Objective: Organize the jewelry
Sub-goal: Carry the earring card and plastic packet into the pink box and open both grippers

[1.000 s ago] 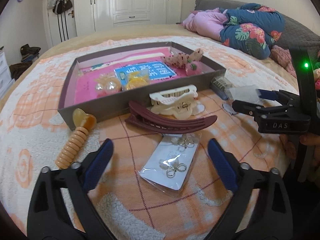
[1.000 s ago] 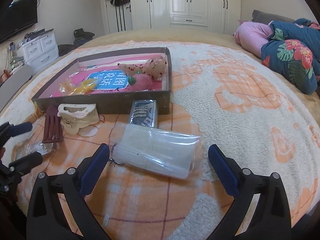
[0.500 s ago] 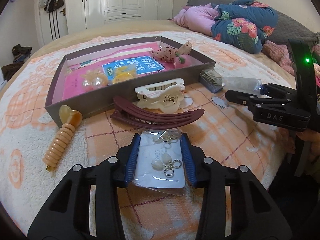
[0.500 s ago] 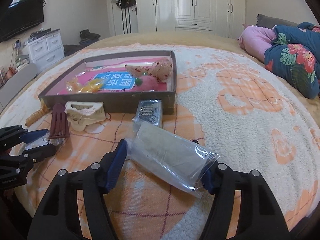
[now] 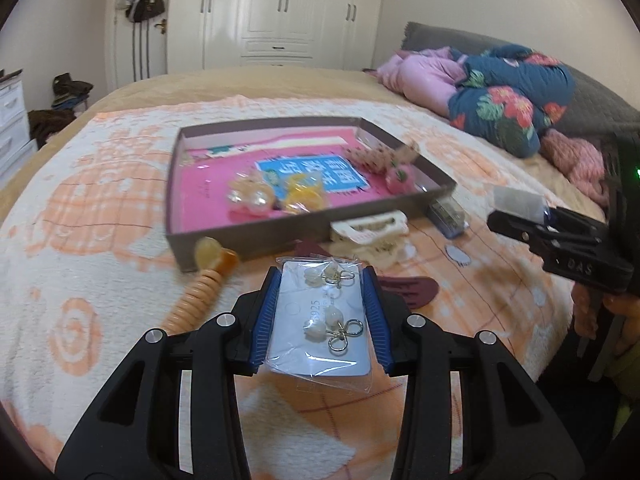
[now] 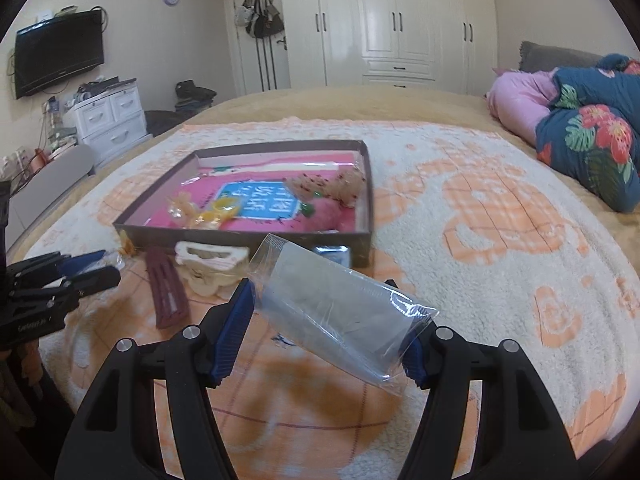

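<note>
With both loads bound for the tray (image 5: 224, 236), I've the left gripper (image 5: 320, 318) clenched on the earring card (image 5: 316, 344), the right gripper (image 6: 324, 330) on the clear packet (image 6: 332, 304)

We have two fisheye views, each looking forward along its own jaws, low and close over the bed (image 5: 100, 216). The left view faces the box (image 5: 280, 232) from its near long side, a little from the left, and the wardrobe (image 5: 280, 12) stands behind. The right view looks at the same box (image 6: 248, 236) from further right, so the wardrobe (image 6: 400, 20) and a TV (image 6: 58, 52) appear. Both views share the box, the blanket (image 6: 500, 220) and the pillows (image 6: 592, 136). Each view also catches the other gripper at its edge: the right gripper (image 5: 560, 236) in the left view, the left gripper (image 6: 84, 268) in the right view.
</note>
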Demonstrator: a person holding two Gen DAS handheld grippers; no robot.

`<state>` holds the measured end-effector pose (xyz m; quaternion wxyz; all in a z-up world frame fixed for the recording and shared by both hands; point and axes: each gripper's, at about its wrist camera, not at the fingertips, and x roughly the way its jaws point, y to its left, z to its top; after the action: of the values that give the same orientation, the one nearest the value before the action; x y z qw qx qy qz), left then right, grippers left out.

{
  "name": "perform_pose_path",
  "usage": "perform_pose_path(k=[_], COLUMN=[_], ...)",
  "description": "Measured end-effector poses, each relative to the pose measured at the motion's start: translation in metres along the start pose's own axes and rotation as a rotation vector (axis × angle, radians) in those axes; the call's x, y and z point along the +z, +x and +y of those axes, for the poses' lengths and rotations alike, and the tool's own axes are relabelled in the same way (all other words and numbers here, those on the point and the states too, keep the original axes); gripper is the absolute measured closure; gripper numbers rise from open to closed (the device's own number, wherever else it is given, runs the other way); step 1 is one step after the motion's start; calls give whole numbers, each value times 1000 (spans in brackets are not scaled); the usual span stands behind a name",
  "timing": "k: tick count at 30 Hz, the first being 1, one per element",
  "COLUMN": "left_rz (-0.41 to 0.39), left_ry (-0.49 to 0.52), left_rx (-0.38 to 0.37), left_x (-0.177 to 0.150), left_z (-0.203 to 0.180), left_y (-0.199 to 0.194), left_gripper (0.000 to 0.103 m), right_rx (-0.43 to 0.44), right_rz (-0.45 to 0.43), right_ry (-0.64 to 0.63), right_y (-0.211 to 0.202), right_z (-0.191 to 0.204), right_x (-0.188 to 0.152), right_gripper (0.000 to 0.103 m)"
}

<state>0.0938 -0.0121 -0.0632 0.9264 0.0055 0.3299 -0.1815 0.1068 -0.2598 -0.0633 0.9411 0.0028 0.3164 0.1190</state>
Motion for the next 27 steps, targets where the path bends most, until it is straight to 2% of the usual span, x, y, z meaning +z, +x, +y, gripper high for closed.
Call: perform_pose_path(k=[14,27], left_rz=[-79,-120], left_ry=[-69,-111], left_rx=[83,117], left_x=[15,32], left_z=[35,54], left_y=[-16,-19], left_gripper=[70,70], right_rx=[76,103], right_rz=[-13,-31], right_ry=[-89,-121], right_y=[6,19], right_z=[45,60], right_x=[20,41], right_gripper=[40,40])
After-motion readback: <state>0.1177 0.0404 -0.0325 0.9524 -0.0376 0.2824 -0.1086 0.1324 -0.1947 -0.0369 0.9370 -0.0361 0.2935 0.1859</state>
